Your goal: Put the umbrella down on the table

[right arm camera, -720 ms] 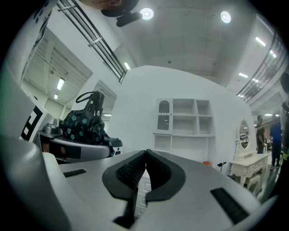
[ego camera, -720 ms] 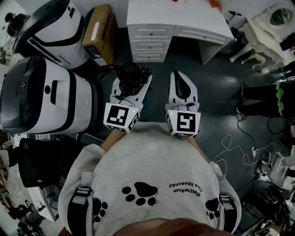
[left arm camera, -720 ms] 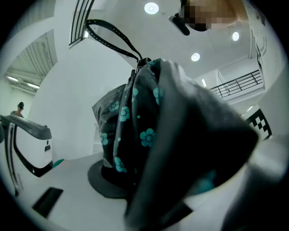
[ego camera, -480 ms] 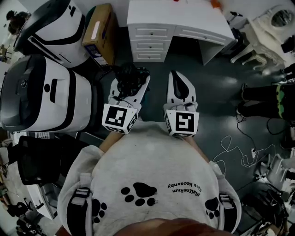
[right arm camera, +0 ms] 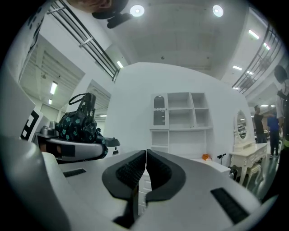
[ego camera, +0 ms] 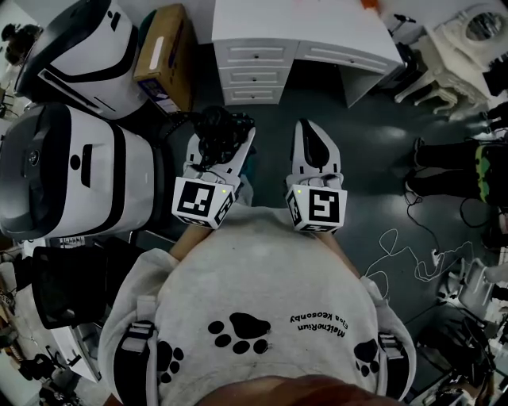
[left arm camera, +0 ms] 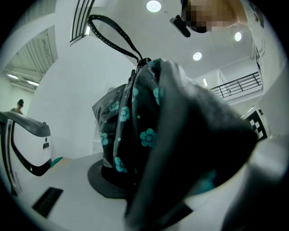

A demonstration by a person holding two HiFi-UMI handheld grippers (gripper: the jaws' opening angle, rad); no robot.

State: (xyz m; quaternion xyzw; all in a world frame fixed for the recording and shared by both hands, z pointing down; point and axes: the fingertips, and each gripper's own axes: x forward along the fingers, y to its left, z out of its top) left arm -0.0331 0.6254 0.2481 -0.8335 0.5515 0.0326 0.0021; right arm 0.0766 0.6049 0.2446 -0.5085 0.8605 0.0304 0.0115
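Left gripper (ego camera: 225, 149) is gripping the folded umbrella (left arm camera: 135, 135), black with teal flowers. Its jaws are standing partly apart, closed on the bundled fabric, and the strap (left arm camera: 113, 36) is looping up above. Right gripper (right arm camera: 146, 169) is holding nothing, its 2 pads (right arm camera: 131, 171) meeting. The umbrella is hanging over the dark floor (ego camera: 381, 174), on the near side of the white table (ego camera: 262, 24) with drawers and clear of it. The sweatshirt (ego camera: 262, 293) is showing paw prints and upside-down lettering, too small to read reliably.
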